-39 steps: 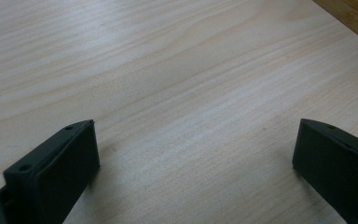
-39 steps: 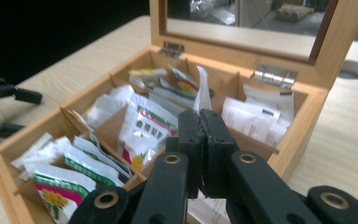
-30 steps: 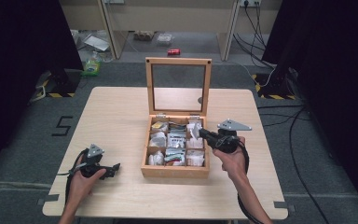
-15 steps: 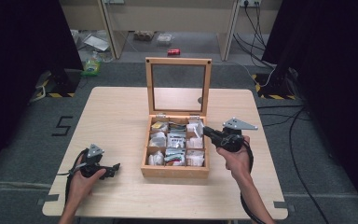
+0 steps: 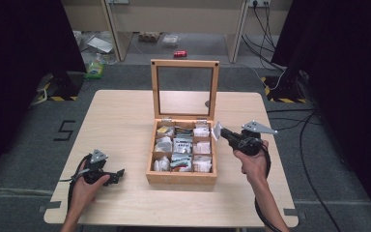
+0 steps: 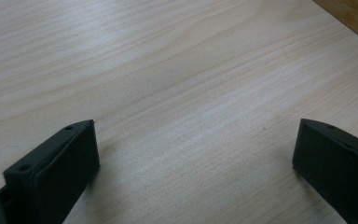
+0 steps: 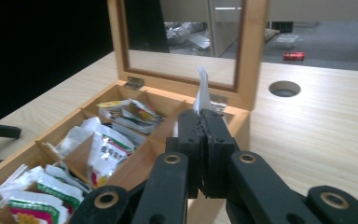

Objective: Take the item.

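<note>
Right gripper [image 5: 218, 132] is clamped on a white sachet [image 5: 216, 130]; jaws pressed together with the thin packet pinched between them, its free end standing up above the fingertips in the right gripper view [image 7: 203, 95]. The gripper is held level, clear of the bench [image 5: 125, 121], with the sachet just off the right wall of the wooden box [image 5: 181, 178], near that wall's far end.

The box sits directly ahead of and below the right gripper. Its glass-paned lid [image 5: 185, 87] stands upright at the far side, beyond the gripper tip. The compartments are filled with more sachets [image 5: 182, 145], white and coloured, lying beside and below the held one. In the right gripper view a round hole in the bench [image 7: 284, 87] lies past the gripper, on that picture's right.

Left gripper [image 5: 118, 174] rests low over the bench, well apart from the right gripper, on the other side of the box. Its jaws stand wide, with bare wood between them in the left gripper view [image 6: 196, 154].
</note>
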`<state>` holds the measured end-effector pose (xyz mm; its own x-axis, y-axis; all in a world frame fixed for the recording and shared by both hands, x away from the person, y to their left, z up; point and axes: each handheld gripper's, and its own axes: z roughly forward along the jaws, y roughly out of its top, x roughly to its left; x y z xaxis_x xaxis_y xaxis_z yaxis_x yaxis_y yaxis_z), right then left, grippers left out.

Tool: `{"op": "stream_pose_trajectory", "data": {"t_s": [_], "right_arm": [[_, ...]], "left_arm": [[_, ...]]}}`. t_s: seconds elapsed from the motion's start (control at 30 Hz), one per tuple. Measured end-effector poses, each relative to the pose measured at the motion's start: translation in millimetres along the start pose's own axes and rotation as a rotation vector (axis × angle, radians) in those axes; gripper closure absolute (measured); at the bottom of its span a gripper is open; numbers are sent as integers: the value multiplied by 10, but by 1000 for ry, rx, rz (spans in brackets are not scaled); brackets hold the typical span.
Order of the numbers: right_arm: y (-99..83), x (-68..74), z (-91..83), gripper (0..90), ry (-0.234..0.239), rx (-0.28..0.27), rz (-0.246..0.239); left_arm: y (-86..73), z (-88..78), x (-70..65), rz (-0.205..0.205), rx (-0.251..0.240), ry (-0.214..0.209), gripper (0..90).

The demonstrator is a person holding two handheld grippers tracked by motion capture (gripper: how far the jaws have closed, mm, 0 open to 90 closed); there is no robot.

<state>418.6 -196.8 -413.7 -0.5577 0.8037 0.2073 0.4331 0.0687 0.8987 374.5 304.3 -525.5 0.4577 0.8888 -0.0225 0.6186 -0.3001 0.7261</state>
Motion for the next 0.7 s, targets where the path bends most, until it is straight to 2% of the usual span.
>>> {"op": "stream_pose_trajectory", "data": {"t_s": [0.2, 0.7], "right_arm": [[-24, -112, -37, 882, -30, -3, 20], [-106, -238, -26, 881, -69, 16, 42]], "left_arm": [[0, 0, 0, 0, 0, 0, 0], [0, 0, 1, 1, 1, 0, 0]]}}
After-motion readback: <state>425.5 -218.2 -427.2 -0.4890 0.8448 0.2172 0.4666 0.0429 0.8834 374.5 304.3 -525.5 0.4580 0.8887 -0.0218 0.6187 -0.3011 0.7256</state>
